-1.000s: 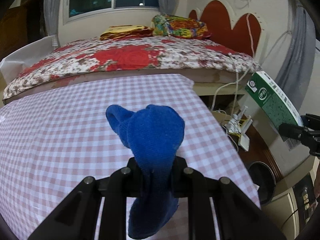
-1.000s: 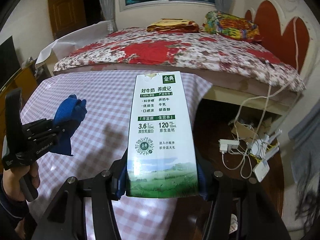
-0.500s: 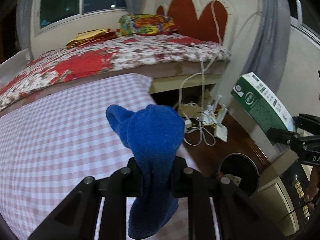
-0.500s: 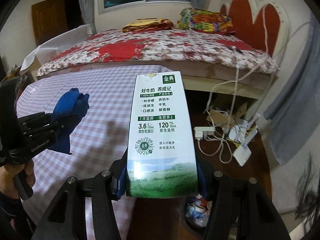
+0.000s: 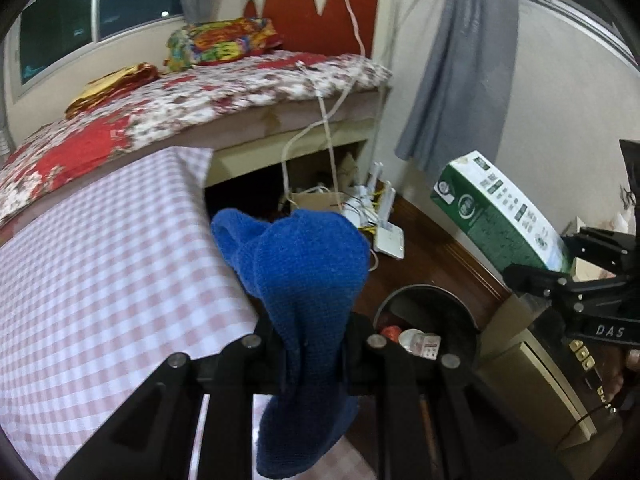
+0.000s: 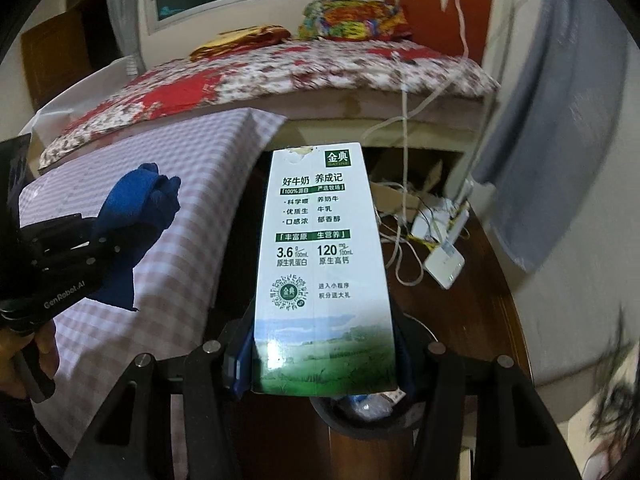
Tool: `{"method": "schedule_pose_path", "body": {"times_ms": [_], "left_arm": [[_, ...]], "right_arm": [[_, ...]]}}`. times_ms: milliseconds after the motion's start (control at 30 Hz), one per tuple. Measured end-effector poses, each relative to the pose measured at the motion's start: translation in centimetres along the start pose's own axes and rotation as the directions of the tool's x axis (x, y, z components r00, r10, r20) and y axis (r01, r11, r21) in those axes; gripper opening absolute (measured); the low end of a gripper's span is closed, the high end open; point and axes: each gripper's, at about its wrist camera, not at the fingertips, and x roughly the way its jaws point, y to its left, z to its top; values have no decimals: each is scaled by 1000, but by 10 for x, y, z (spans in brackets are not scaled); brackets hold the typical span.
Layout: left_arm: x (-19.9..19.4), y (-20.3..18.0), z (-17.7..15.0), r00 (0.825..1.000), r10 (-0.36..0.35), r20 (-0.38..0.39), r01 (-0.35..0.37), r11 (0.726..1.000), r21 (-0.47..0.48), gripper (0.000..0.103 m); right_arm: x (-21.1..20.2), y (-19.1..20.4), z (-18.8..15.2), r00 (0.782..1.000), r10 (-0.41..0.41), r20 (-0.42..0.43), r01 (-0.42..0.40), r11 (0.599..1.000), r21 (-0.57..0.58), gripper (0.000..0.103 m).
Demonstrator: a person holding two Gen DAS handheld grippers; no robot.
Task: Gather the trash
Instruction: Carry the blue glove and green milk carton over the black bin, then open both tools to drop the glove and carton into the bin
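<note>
You had before you a worktop (image 5: 100,248) under a pink-and-white checked cloth, abutting a bed (image 5: 208,96) with a red floral cover. A multicoloured pillow (image 5: 224,42) lay by the red headboard (image 5: 320,12). White routers (image 5: 386,234) and tangled cables (image 6: 404,216) sat on the dark wooden floor (image 5: 436,248). A grey curtain (image 5: 460,64) hung beside the bed.

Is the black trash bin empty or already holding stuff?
Already holding stuff. The black trash bin stands open on the floor, and the left wrist view shows red and white scraps inside. How full it is: cannot tell.
</note>
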Motion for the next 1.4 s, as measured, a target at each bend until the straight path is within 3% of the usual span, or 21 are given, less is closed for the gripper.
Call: {"method": "schedule_pose_path", "body": {"times_ms": [533,933,1000,1167,1300,1400], "left_arm": [[61,-77,-11,987,-80,-142,98,988,122,20],[111,-106,-16,949,-107,-297,167,968,186,20],[122,-111,-19,936,-115,-334,184,966,183,20],[162,-124,-39,875,-157,-458,236,964,120,20],[195,-130,-61,813,-200,-547,255,966,26,20],[209,-134,-69,790,-209,-576,249,969,-9,20]], "right_arm": [[29,-70,-60,994,-33,-106,45,992,116,58],[71,-94,-93,974,-20,-224,55,987,152,58],[80,-99,-100,968,-18,-249,57,987,151,58],[108,-109,-117,947,-22,-322,66,990,124,58],[127,-117,-133,928,2,-372,55,988,141,58],[141,-116,-142,912,5,-410,46,992,115,58]]}}
